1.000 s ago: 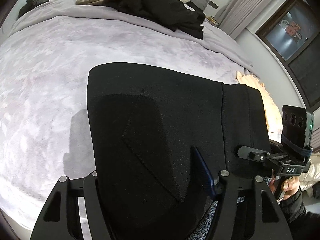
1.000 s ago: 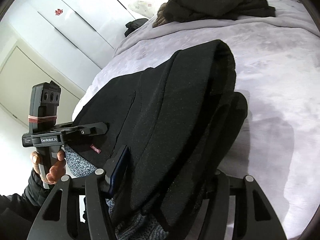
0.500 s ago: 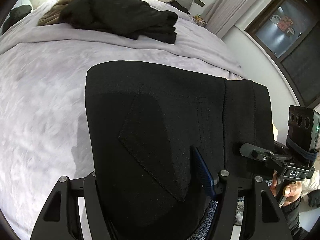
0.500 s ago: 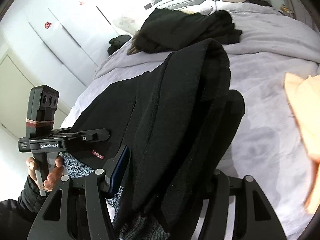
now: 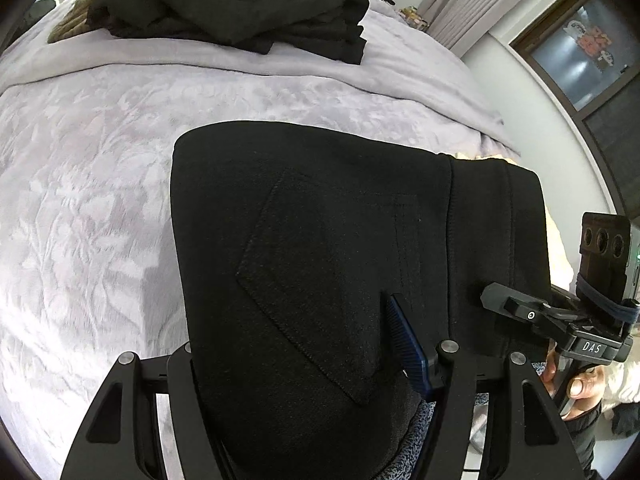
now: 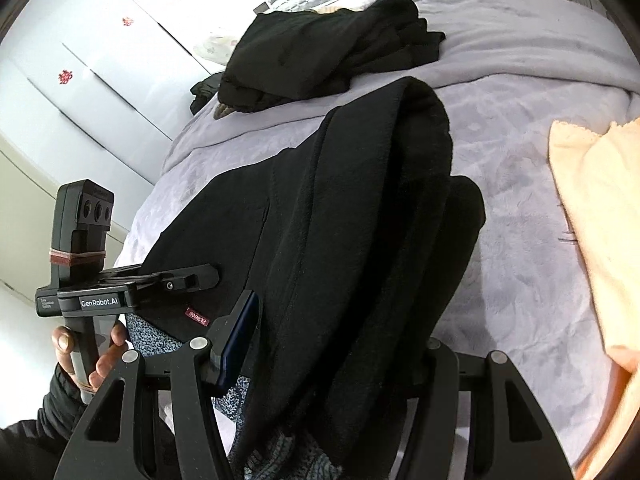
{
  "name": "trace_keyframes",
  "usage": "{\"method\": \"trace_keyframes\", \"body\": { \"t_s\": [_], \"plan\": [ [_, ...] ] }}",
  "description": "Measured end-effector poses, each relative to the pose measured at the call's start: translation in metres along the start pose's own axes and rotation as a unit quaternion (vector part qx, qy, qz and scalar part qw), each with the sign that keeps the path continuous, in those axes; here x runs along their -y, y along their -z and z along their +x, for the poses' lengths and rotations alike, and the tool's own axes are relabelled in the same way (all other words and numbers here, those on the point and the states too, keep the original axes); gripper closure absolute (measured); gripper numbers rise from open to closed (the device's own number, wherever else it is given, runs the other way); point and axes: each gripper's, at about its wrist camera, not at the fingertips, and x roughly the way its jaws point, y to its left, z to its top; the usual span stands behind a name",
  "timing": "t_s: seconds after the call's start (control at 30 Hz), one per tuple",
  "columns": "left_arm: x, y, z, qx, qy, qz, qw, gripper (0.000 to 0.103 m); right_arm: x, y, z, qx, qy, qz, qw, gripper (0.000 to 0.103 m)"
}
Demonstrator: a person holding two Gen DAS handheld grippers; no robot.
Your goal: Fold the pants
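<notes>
Folded black pants hang between both grippers above the grey bed, back pocket showing, waistband to the right. My left gripper is shut on the pants' near edge; cloth covers its left finger and the blue pad of the right finger shows. My right gripper is shut on the waistband end of the pants, which drape over it in thick folds. Each gripper shows in the other's view: the right one and the left one.
The bed has a grey patterned blanket. A pile of dark clothes lies at the far end, also in the right wrist view. A peach cloth lies at the right. White wardrobe doors stand left.
Both grippers have carried the folded pants forward over the bed toward the dark clothes pile. The peach cloth has come into the right wrist view. The grips are unchanged.
</notes>
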Motion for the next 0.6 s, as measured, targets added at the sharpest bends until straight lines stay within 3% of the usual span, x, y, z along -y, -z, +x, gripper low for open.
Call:
{"method": "trace_keyframes", "body": {
  "t_s": [0.2, 0.47, 0.6],
  "plan": [
    [-0.003, -0.013, 0.006, -0.003, 0.001, -0.001, 1.0000, 0.036, 0.009, -0.013, 0.005, 0.000, -0.002, 0.001, 1.000, 0.040],
    [-0.026, -0.001, 0.032, -0.027, 0.011, -0.021, 0.9994, 0.035, 0.029, -0.011, 0.032, -0.021, 0.002, 0.020, 1.000, 0.040],
    [-0.036, 0.006, 0.035, -0.028, 0.027, -0.023, 0.9990, 0.026, 0.040, -0.006, 0.040, -0.023, 0.012, 0.023, 0.999, 0.035]
  ]
}}
